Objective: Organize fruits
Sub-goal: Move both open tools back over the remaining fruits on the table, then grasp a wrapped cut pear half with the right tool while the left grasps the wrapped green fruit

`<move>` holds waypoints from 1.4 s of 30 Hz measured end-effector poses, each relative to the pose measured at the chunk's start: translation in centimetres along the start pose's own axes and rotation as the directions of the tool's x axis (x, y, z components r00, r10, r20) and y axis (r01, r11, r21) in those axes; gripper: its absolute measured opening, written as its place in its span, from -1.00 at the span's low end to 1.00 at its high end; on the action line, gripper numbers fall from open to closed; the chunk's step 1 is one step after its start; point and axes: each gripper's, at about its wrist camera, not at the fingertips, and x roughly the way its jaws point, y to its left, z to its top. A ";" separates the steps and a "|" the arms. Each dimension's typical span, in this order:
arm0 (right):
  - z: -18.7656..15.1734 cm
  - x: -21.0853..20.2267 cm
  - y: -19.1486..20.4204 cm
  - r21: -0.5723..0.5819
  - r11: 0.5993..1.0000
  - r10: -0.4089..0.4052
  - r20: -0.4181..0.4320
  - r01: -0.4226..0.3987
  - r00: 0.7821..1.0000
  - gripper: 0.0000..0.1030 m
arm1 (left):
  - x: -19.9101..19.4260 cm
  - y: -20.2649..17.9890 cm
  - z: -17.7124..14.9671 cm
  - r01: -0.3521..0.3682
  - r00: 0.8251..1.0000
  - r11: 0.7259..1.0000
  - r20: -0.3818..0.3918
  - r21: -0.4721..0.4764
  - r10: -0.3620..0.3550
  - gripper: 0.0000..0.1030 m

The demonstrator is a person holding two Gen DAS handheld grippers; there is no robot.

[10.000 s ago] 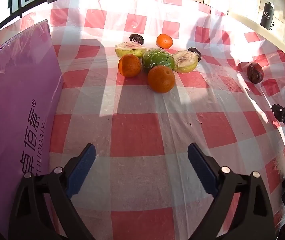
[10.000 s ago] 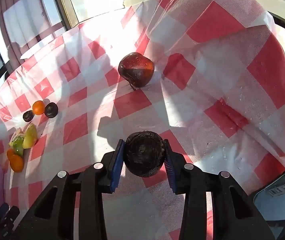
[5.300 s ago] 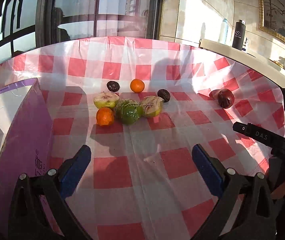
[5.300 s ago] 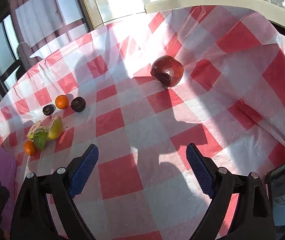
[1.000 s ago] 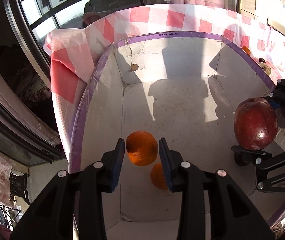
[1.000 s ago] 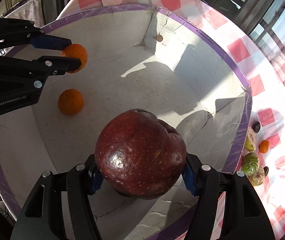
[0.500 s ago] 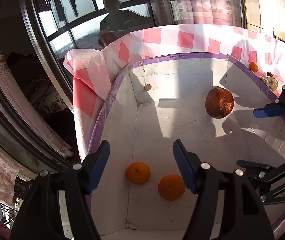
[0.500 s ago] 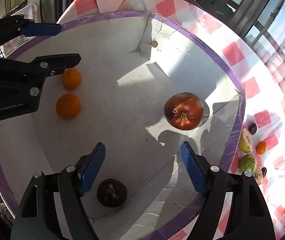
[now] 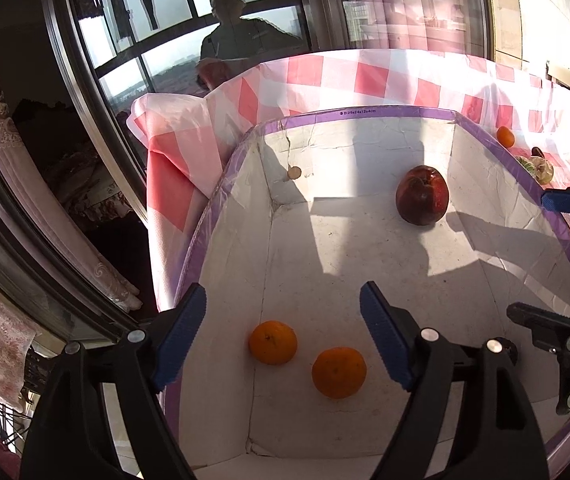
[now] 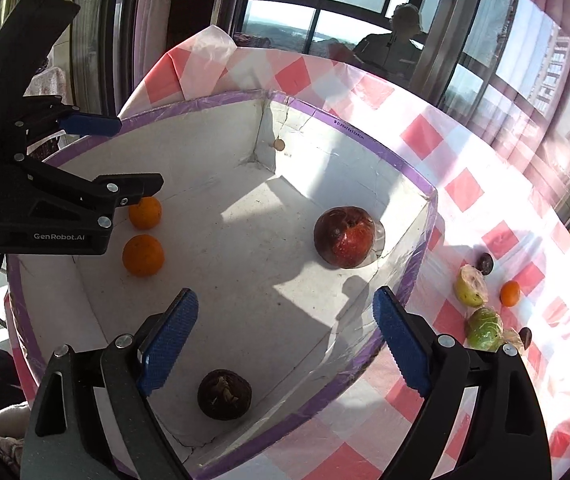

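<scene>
Both tongs, left (image 9: 283,334) and right (image 10: 285,338), opening, empty | apple (image 10: 345,237), orange (image 9: 273,342) just dropped in box (image 10: 369,144) | surface fruit remains

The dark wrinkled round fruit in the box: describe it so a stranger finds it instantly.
Start at the purple-rimmed white cardboard box on the checked cloth. The dark wrinkled round fruit lies alone by its near wall, almost black, unlike the glossy red apple and two oranges.

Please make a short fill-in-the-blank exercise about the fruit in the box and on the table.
1. The box holds two oranges, one red apple and one ___ round fruit.
2. The number of oranges lying in the box is ___.
3. One small orange lies outside the box, on the checked ___.

Missing words: dark; two; tablecloth
</scene>
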 end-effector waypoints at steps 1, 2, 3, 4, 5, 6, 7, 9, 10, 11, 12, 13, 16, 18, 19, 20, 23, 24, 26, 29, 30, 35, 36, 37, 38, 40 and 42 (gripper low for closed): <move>-0.2 -0.7 -0.7 0.025 1.000 0.001 0.029 -0.002 1.000 0.67 | 0.0 0.0 0.0 -0.005 1.000 1.000 0.001 0.000 0.005 0.57; -0.5 -1.5 -1.5 0.054 0.998 0.003 0.061 -0.007 0.998 0.68 | 0.0 -0.1 0.0 -0.010 1.000 1.000 0.000 0.001 0.010 0.59; -0.7 -2.5 -2.2 0.086 0.996 0.003 0.093 -0.011 0.996 0.67 | 0.0 -0.2 0.0 -0.017 1.000 1.000 -0.002 0.002 0.017 0.62; -1.2 -3.2 -3.2 0.120 0.993 0.002 0.121 -0.016 0.993 0.67 | 0.0 -0.3 0.0 -0.026 1.000 1.000 -0.002 0.005 0.026 0.64; -1.8 -4.0 -4.3 0.157 0.987 0.002 0.148 -0.025 0.989 0.68 | 0.0 -0.4 0.0 -0.037 0.999 0.999 -0.004 0.009 0.037 0.68; -2.5 -4.7 -5.4 0.195 0.980 0.000 0.172 -0.035 0.985 0.68 | -0.2 -0.6 0.0 -0.050 0.999 0.999 -0.004 0.012 0.050 0.74; -3.5 -5.4 -6.6 0.238 0.970 -0.007 0.194 -0.040 0.981 0.68 | -0.4 -0.9 0.0 -0.064 0.998 0.998 -0.002 0.017 0.064 0.78; -5.7 -6.6 -9.2 0.320 0.947 -0.035 0.219 -0.038 0.975 0.68 | -0.8 -1.6 0.2 -0.088 0.996 0.996 0.008 0.034 0.088 0.86; -7.0 -6.9 -10.5 0.362 0.932 -0.055 0.221 -0.030 0.974 0.68 | -1.0 -2.2 0.3 -0.098 0.995 0.994 0.012 0.047 0.098 0.87; -8.4 -7.1 -11.9 0.407 0.913 -0.076 0.213 -0.018 0.974 0.68 | -1.2 -2.8 0.6 -0.115 0.993 0.992 0.016 0.060 0.115 0.87; -9.8 -7.1 -13.4 0.453 0.892 -0.091 0.201 -0.010 0.975 0.68 | -1.5 -3.4 0.9 -0.142 0.990 0.988 0.026 0.068 0.140 0.87; -11.4 -7.3 -14.7 0.500 0.866 -0.106 0.188 -0.003 0.976 0.68 | -2.2 -4.1 1.2 -0.169 0.985 0.983 0.050 0.071 0.165 0.87; -15.9 -7.3 -18.8 0.612 0.789 -0.169 0.132 0.053 0.977 0.68 | -5.2 -6.7 2.9 -0.163 0.974 0.985 0.165 0.053 0.153 0.91; -18.6 -7.1 -21.3 0.667 0.737 -0.211 0.072 0.110 0.975 0.68 | -7.5 -9.1 4.1 -0.082 0.965 0.995 0.254 0.051 0.066 0.96; -19.7 -7.1 -22.4 0.691 0.710 -0.230 0.044 0.137 0.972 0.68 | -8.5 -10.7 4.7 -0.026 0.958 0.998 0.287 0.064 0.007 0.96; -20.9 -7.2 -23.4 0.713 0.683 -0.246 0.021 0.158 0.969 0.68 | -9.3 -12.5 5.2 0.036 0.948 0.996 0.312 0.084 -0.060 0.96; -23.3 -7.5 -25.6 0.752 0.627 -0.278 -0.028 0.203 0.960 0.68 | -9.8 -18.2 6.4 0.254 0.907 0.955 0.305 0.155 -0.291 0.96; -23.6 -7.4 -26.1 0.755 0.619 -0.285 -0.044 0.219 0.957 0.68 | -9.2 -20.2 6.7 0.325 0.890 0.930 0.275 0.174 -0.363 0.96; -24.2 -6.8 -27.1 0.751 0.615 -0.283 -0.077 0.243 0.956 0.68 | -6.9 -24.4 6.8 0.426 0.864 0.884 0.202 0.192 -0.460 0.96; -24.6 -5.6 -28.0 0.726 0.631 -0.273 -0.119 0.271 0.955 0.71 | -1.6 -28.9 6.2 0.456 0.878 0.877 0.084 0.149 -0.471 0.96; -24.5 -5.0 -28.2 0.715 0.642 -0.264 -0.133 0.277 0.955 0.71 | -0.1 -29.6 5.9 0.446 0.888 0.886 0.059 0.122 -0.456 0.96; -21.7 -1.0 -28.9 0.608 0.755 -0.188 -0.161 0.248 0.969 0.71 | 3.9 -29.6 4.1 0.385 0.920 0.919 0.041 0.087 -0.390 0.96; -20.6 0.1 -28.9 0.569 0.785 -0.182 -0.169 0.247 0.969 0.71 | 4.2 -29.5 4.0 0.379 0.922 0.920 0.040 0.097 -0.384 0.96; -19.5 1.3 -28.9 0.532 0.811 -0.171 -0.179 0.242 0.969 0.71 | 4.5 -29.2 3.9 0.373 0.925 0.922 0.040 0.101 -0.379 0.96; -18.4 2.6 -29.0 0.501 0.833 -0.159 -0.191 0.236 0.969 0.71 | 4.7 -28.8 3.8 0.374 0.924 0.922 0.042 0.099 -0.379 0.96; -16.4 5.2 -29.2 0.449 0.865 -0.138 -0.214 0.223 0.967 0.71 | 5.2 -28.2 3.9 0.382 0.922 0.920 0.037 0.085 -0.386 0.96; -14.5 7.6 -29.3 0.396 0.894 -0.117 -0.239 0.207 0.964 0.70 | 5.7 -27.6 3.9 0.380 0.923 0.923 0.034 0.065 -0.383 0.96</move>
